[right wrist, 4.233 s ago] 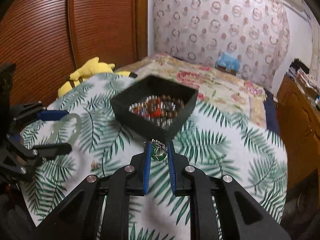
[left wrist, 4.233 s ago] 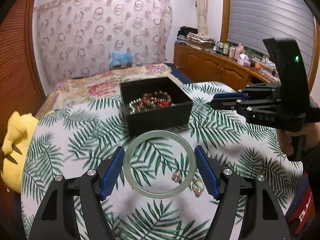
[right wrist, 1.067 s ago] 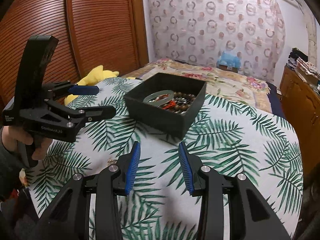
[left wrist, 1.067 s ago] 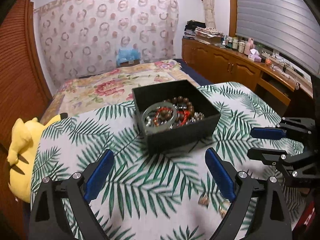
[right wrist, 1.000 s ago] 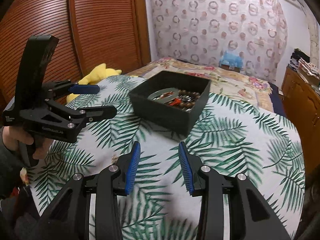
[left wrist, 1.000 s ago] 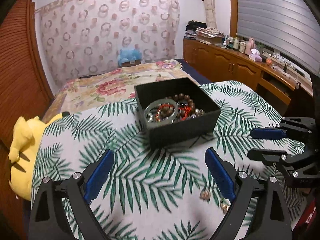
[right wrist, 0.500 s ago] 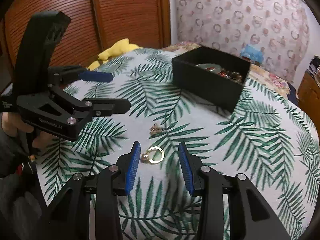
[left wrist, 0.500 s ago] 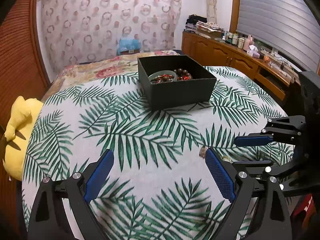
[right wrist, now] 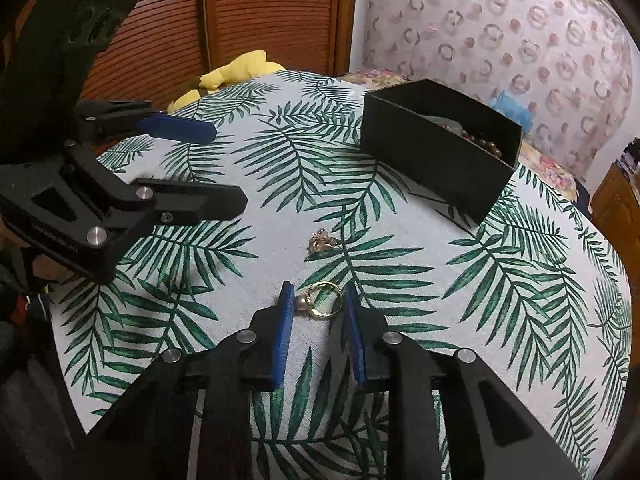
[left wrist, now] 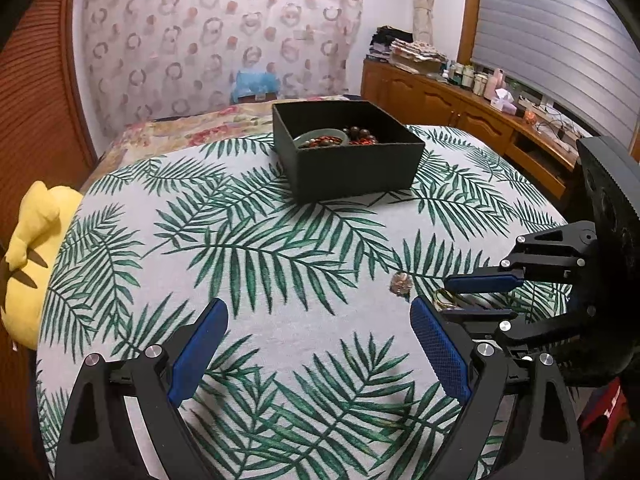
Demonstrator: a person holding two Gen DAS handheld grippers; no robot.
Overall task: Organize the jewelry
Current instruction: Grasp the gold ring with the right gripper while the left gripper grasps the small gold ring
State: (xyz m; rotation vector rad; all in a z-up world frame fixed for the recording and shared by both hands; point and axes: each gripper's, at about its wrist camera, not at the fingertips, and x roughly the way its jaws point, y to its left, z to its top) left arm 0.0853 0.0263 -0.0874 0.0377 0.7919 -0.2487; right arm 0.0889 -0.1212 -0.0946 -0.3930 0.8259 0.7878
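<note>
Our right tongs (right wrist: 318, 312) part-open, straddling gold ring (right wrist: 325, 300) flat on near surface (right wrist: 460, 300), not yet gripping. Ring likely light, rigid, slippery: pinch band sides. Left tongs (left wrist: 318, 344) wide open, empty. Black box (right wrist: 436, 156) far right.

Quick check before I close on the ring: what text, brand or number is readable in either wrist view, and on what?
"Genrobot.AI": faint raised lettering on the body of the left gripper, seen from the right wrist; the reading is uncertain.
White marks on the red object at the frame edge: cut off, unreadable.
Labels on the bottles on the wooden counter: too small to read.
The black box shows no text.
</note>
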